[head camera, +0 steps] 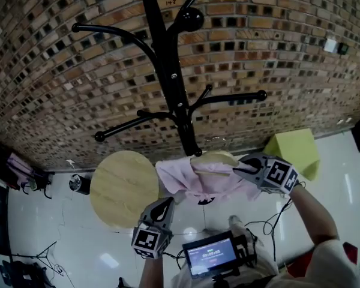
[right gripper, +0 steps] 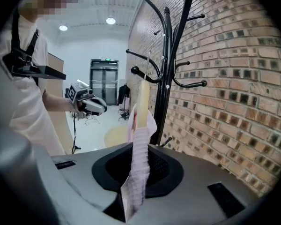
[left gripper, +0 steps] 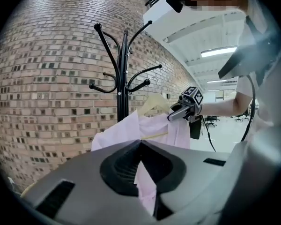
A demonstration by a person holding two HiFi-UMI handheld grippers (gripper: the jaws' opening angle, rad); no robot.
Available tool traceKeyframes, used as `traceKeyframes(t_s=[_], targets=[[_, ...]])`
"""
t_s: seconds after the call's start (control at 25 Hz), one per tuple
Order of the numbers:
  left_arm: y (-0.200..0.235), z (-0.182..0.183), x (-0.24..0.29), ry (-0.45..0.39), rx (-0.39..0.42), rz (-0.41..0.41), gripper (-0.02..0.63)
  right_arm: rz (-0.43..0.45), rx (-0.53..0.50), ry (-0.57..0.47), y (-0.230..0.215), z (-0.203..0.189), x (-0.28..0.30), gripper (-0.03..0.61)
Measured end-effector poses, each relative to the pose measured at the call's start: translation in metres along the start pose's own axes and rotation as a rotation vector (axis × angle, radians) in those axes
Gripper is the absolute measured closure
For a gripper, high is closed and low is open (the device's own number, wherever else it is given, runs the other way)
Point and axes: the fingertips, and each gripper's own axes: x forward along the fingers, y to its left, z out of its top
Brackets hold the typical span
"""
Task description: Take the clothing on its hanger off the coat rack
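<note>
Holding the pale pink shirt (head camera: 180,182) in two places, I have my right gripper (head camera: 239,168) clamped fully down on the cloth over one shoulder end of the cream wooden hanger (head camera: 213,161). My left gripper (head camera: 167,204) is closed on the shirt's lower edge, with cloth pinched between its jaws.

The shirt hangs just beside the pole of the black metal coat rack (head camera: 168,59), on the side away from the brick wall (head camera: 60,53) and below the lowest arms. The round light wooden table (head camera: 123,188) has its rim just beside the shirt's far edge on my left. A yellow-green block (head camera: 294,149) sits well apart on my right. Glossy white floor (head camera: 66,239) lies open on my side of the rack, and a small lit screen (head camera: 211,257) rides at my chest.

From the head view the hanger reads only as a pale curve. The left gripper view shows the shirt face-on, the hanger's shoulders and crossbar through it, the right gripper on one shoulder, and ceiling lights (left gripper: 218,52). The right gripper view shows the hanger edge-on, rising from its jaws, and a dark double door (right gripper: 103,81) down the room. Its thin wire hook (right gripper: 150,64) stands close to a rack arm. I cannot tell whether they touch.
</note>
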Motion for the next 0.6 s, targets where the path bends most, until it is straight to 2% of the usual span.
traceKeyframes(t_s=[0.24,0.6], targets=[[-0.007,-0.001,0.016,-0.002,0.027,-0.100,0.606,-0.064,0.062,0.015,0.015,-0.019,-0.020,0.534],[-0.032,0.002,0.045,0.007,0.045,-0.210,0.606,-0.114,0.181,-0.001,0.043,-0.048,-0.052,0.534]])
